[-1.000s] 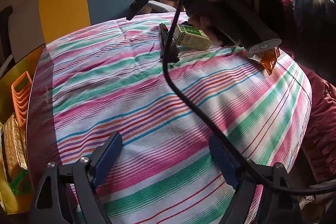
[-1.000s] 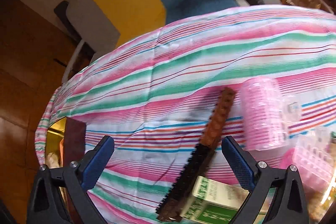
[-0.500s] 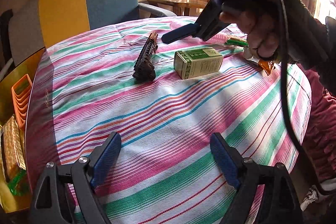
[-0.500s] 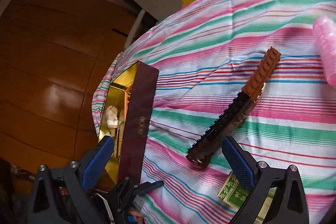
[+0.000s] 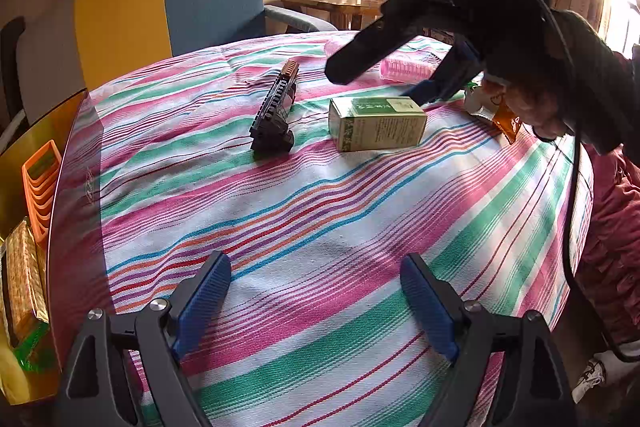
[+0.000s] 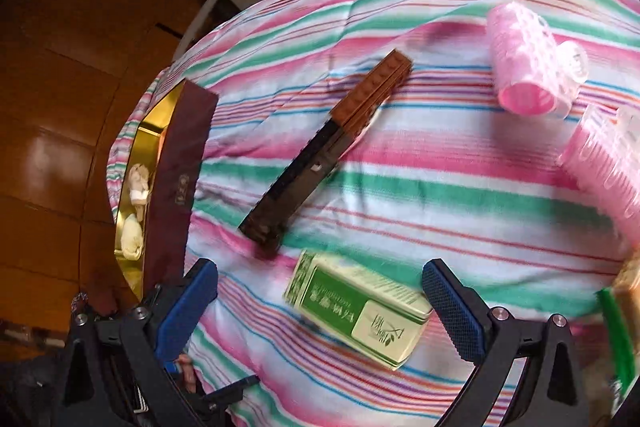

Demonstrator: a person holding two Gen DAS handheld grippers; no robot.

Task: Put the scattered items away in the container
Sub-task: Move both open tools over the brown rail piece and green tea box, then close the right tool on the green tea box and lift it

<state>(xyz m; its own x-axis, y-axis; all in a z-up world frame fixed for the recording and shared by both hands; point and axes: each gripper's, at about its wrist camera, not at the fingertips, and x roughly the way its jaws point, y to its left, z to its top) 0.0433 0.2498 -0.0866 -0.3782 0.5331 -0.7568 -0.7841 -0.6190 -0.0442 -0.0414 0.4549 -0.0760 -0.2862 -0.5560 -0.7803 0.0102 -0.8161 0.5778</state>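
A green and white box lies on the striped tablecloth; in the right wrist view the box sits between my open blue pads. A black and brown brick bar lies left of it. Pink hair rollers lie farther right. My right gripper hovers open over the box. My left gripper is open and empty above bare cloth. The gold-lined dark container stands at the table's left edge with items inside.
Orange cups and a cracker pack lie in the container. An orange snack packet lies at the right. A blue and yellow chair stands behind the table. A green-edged packet shows at the right edge.
My right gripper has swung back over the box from the container side and lowered toward it. The box has shifted a little. My left gripper has stayed still.
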